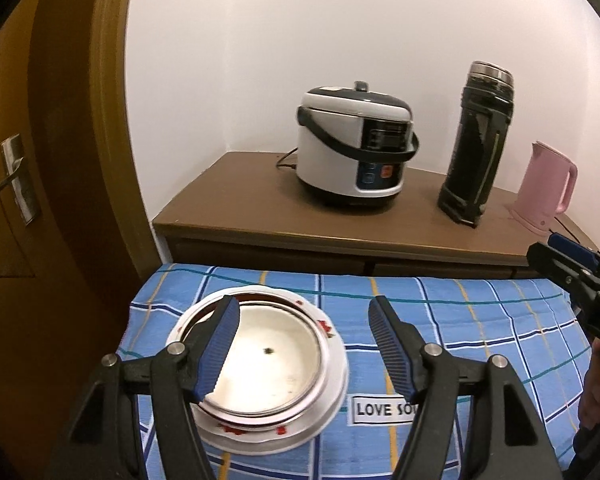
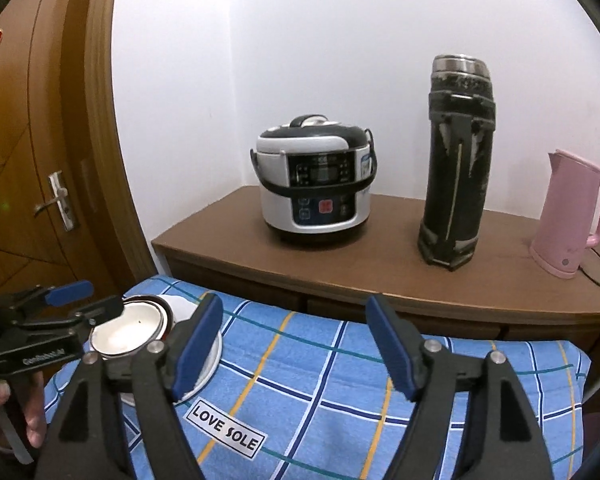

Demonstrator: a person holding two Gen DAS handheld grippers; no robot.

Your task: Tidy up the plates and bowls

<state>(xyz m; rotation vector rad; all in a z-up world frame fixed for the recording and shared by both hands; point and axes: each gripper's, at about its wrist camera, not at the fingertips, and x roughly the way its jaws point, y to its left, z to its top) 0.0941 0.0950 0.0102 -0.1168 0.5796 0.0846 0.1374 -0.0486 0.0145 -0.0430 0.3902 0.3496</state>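
Dim warm indoor light, soft shadows, strong fisheye bending, dark corners.

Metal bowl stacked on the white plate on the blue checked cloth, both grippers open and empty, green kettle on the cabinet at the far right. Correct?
One error: the kettle is pink, not green, as the right wrist view shows. The rest holds: the metal bowl sits on the white plate on the blue checked cloth, and both the left gripper and right gripper are open and empty.

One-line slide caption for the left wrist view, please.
Open left gripper hovers over a metal bowl nested on a white plate, on the blue checked cloth.
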